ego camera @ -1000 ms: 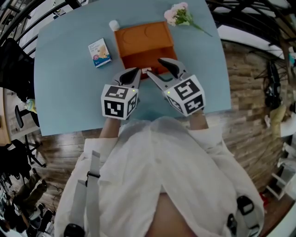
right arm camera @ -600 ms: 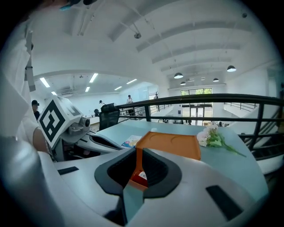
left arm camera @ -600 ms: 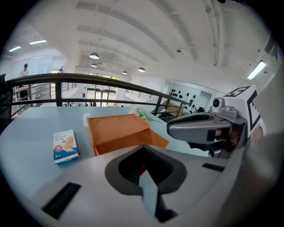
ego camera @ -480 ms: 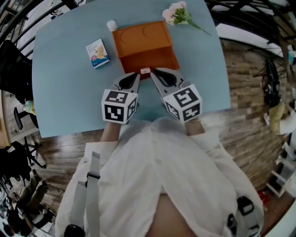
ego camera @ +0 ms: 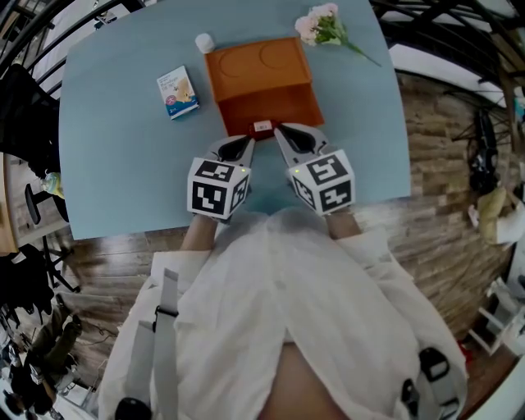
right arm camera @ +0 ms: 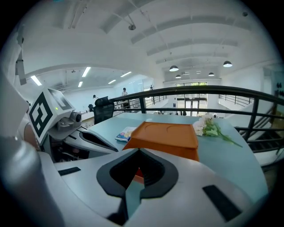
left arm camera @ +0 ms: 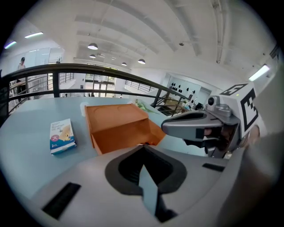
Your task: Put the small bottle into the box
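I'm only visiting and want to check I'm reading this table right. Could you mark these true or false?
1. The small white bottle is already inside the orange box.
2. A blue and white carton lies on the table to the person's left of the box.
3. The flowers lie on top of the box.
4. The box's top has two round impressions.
1. False. The small white bottle stands on the table, outside the orange box, by its far left corner.
2. True. The carton lies there, apart from the box.
3. False. The flowers lie on the table beyond the box's far right corner.
4. True. Two circles show side by side in the top.
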The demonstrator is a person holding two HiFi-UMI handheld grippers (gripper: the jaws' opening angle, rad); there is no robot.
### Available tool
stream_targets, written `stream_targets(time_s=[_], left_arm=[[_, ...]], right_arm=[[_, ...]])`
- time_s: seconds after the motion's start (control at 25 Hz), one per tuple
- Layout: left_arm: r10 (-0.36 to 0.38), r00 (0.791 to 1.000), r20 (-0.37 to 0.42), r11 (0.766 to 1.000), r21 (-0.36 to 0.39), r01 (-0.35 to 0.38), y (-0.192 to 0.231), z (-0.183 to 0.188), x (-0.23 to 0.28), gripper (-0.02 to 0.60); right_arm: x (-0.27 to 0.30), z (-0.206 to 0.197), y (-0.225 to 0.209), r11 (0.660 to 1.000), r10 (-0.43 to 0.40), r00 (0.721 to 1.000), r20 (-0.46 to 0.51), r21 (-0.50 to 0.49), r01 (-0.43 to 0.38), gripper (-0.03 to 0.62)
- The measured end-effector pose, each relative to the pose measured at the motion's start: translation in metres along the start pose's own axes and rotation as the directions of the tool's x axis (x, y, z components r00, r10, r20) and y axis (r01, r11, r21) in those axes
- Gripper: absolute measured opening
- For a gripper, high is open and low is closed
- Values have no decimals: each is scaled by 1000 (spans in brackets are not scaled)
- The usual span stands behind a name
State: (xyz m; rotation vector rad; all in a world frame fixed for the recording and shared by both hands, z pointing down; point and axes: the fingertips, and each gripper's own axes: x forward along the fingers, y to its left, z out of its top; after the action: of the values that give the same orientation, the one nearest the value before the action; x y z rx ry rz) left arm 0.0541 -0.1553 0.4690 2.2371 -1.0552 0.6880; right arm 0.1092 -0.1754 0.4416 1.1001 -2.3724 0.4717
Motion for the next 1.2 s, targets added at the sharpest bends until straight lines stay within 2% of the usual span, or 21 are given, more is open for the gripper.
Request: stream_targets(time_s=[0.52,0.96,1.2], left_arm=[[24,999,-44,1000,-6,-24,2,-16,2,3],[35,998,-60,999,4,-35,3,-19,4,3],[25,998,-65,1000,11,-24,0,-17,4,3]], right_arm=[[4,-23,3,999,35,997,-71,-9,-36,3],[9,-28,7,997,64,994,-84,-41,-68,3],[10,-35,4,997,46,992,-119,-50,-52,3]])
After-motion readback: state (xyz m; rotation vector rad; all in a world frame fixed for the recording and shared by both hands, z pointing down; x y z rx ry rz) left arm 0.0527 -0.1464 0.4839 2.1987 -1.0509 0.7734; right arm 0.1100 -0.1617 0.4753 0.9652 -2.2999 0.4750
